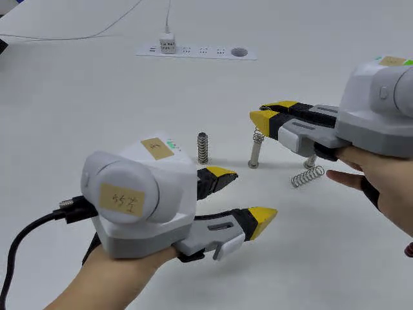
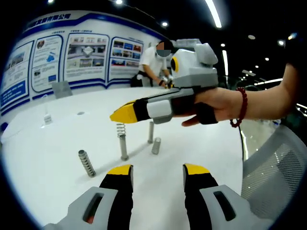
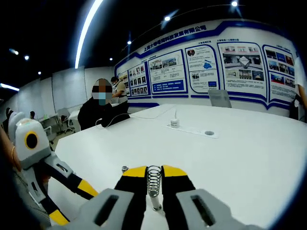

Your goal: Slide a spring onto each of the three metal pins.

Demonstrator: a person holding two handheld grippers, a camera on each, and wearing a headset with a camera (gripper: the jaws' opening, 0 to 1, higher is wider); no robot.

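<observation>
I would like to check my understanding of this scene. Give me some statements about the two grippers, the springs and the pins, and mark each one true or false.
1. The right gripper is shut on a spring at the top of the middle pin. True.
2. The left gripper holds a spring. False: its jaws stand open with nothing between them.
3. A loose spring lies on the table near the right gripper. True.
4. All three pins already carry a spring along their whole length. False: the leftmost pin in the head view does, but the middle pin has its spring just at the top.
</observation>
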